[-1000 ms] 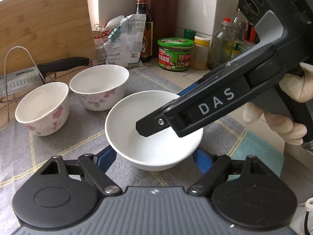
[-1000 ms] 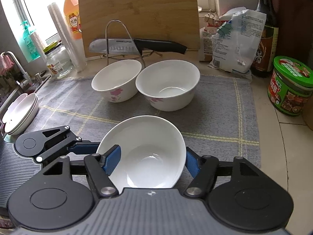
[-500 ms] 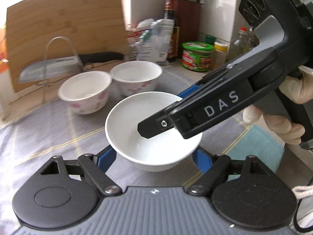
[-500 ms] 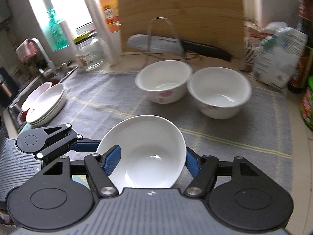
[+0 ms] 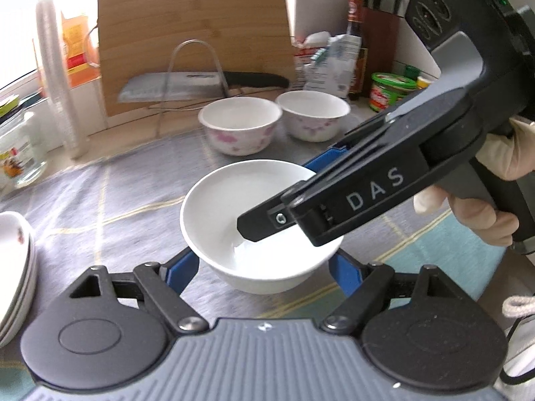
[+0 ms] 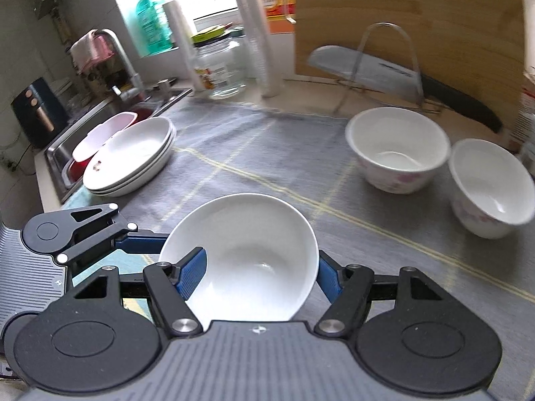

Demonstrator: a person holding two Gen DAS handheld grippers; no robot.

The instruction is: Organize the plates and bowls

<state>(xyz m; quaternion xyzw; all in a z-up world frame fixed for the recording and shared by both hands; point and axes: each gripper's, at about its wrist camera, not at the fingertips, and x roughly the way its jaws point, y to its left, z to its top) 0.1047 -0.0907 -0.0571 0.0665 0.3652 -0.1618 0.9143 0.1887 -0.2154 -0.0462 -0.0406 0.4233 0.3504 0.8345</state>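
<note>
A plain white bowl is held above the grey mat, seen also in the right wrist view. My left gripper has its blue pads on both sides of the bowl. My right gripper is shut on the same bowl, one finger inside it. Two flowered bowls stand side by side at the back of the mat. A stack of white plates sits at the mat's left edge, next to the sink.
A cutting board, a knife on a wire rack, a glass jar and bottles line the back wall. The sink with a pink plate lies left. Sauce jars and packets stand right.
Both grippers have swung left with the white bowl. The plate stack and sink have come into view; the flowered bowls have shifted to the right.
</note>
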